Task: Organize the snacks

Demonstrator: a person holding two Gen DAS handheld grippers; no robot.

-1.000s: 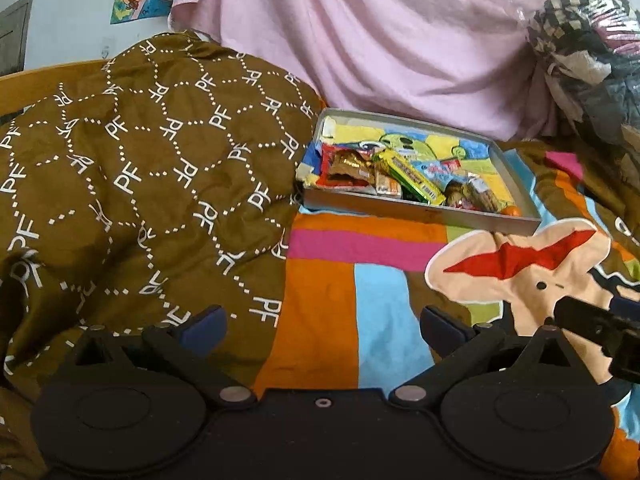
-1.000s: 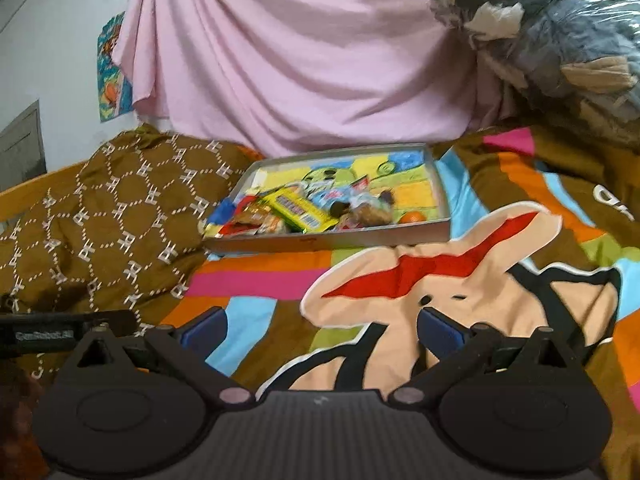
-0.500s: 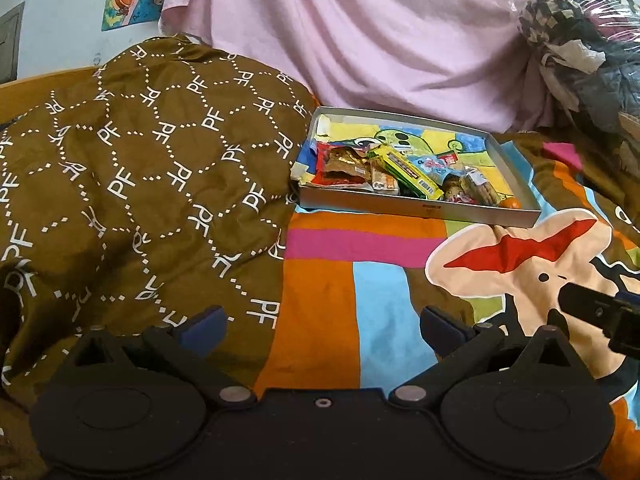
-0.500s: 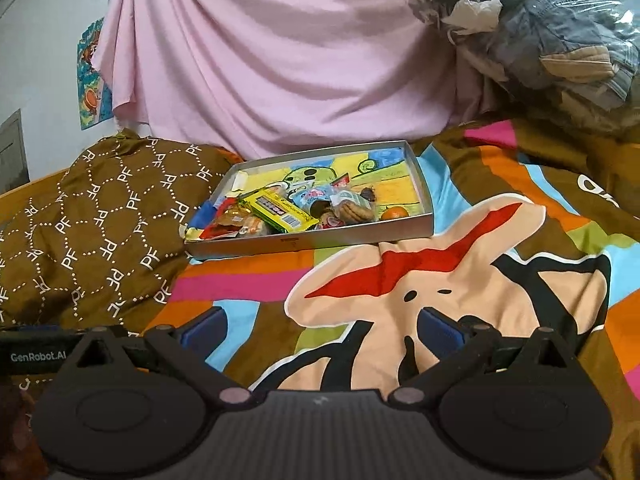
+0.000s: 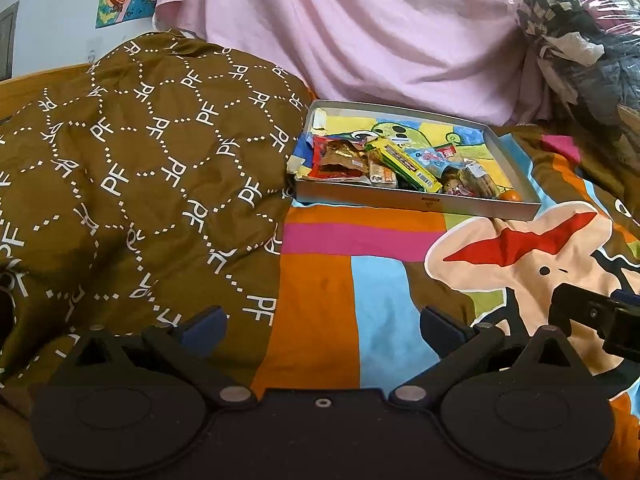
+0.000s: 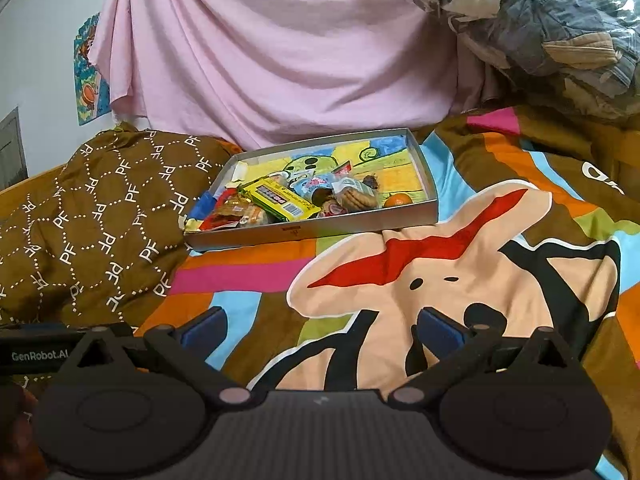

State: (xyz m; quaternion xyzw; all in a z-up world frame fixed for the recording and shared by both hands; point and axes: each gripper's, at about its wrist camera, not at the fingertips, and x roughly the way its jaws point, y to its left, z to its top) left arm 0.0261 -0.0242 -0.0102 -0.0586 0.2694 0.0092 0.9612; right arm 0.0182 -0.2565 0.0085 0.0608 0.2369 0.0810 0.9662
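Both views have drawn nearer the shallow snack tray (image 6: 316, 228) at frame centre; the left gripper (image 5: 322, 326) and right gripper (image 6: 320, 326) hang spread and empty, the snacks (image 6: 280, 200) lying heaped inside.

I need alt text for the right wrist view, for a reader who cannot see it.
A shallow grey tray of wrapped snacks, with a yellow bar and a small orange fruit, sits on a colourful cartoon bedspread. The open right gripper is in the foreground; a brown patterned quilt lies left, a pink sheet behind.
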